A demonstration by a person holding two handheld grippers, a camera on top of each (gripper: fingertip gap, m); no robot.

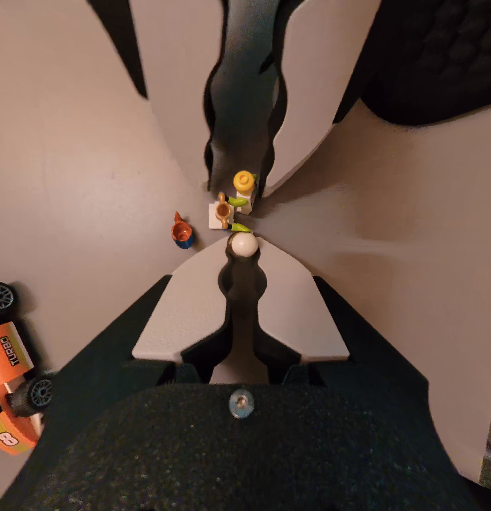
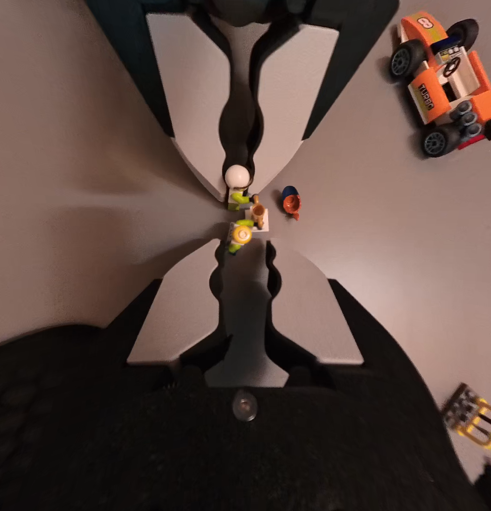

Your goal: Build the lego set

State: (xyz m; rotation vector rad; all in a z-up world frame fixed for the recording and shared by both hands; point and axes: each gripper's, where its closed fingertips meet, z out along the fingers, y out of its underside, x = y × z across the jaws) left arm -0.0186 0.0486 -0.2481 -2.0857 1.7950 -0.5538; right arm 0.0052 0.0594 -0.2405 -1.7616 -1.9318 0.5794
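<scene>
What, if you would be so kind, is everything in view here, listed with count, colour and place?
Minifigure with white helmet: one, lime arms, at the left gripper's tips.
Minifigure with bare yellow head: one, lime arms, at the right gripper's tips.
Trophy: one, gold, on a white plate between the figures.
Hair piece with cap: one, orange-brown and blue, loose beside them.
Race car: one, orange and white, off to the side.
Table: grey.
Left gripper: closed on the helmet figure.
Right gripper: open.

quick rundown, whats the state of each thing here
left tool: shut on white-helmet minifigure
right tool: open around bare-headed minifigure, which stands upright
gold trophy: upright on a white plate, between both figures
orange hair piece: loose on table
orange race car: on its wheels, driver seat empty
</scene>
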